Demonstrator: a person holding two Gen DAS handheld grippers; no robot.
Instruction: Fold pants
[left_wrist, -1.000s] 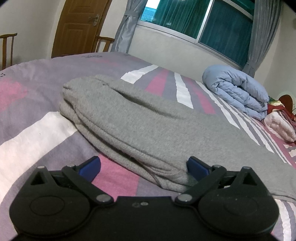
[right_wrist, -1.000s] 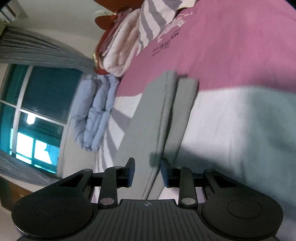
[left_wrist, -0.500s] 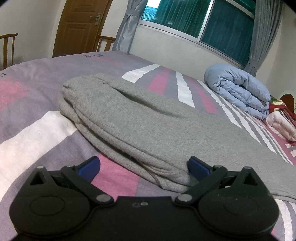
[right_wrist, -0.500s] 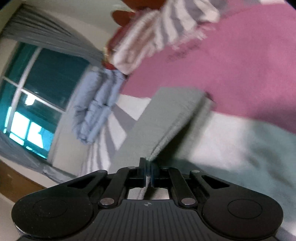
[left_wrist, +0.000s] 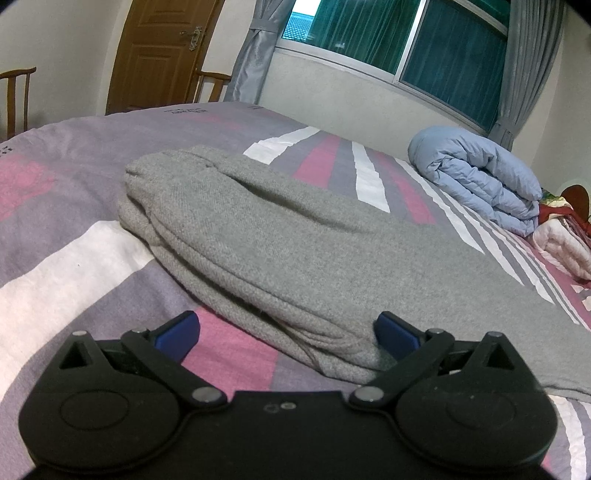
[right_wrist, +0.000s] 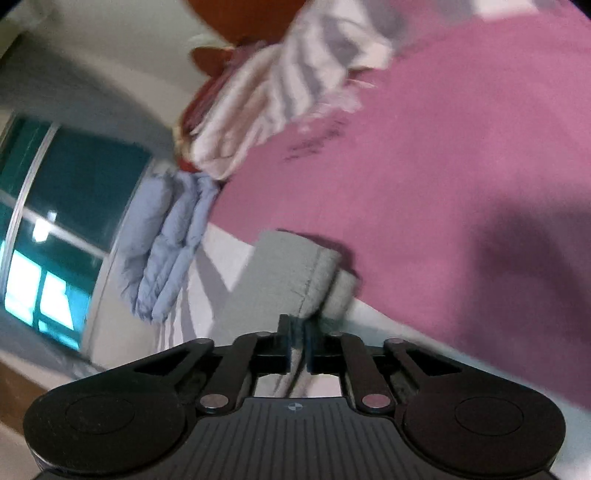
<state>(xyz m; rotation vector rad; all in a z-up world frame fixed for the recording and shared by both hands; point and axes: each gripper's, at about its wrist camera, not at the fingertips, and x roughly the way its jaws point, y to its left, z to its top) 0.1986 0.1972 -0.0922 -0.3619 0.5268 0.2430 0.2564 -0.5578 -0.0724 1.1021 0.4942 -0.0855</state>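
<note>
Pants: grey knit cloth, matt, coarse-grained, with a stitched seam at the leg end. Bedsheet: smooth matt woven cloth. Quilt at two o'clock: pale blue, puffy, faintly sheened fabric. Left gripper: matt black plastic, blue pads, metal pivot pins. Door at eleven o'clock: varnished wood.

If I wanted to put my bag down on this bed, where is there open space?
The bedspread is bare left of the grey pants, toward the door. The striped patch between the pants and the blue quilt is also free, and so is the pink area beyond the pant cuffs in the right wrist view. It is crowded by the pink bedding past the quilt.
</note>
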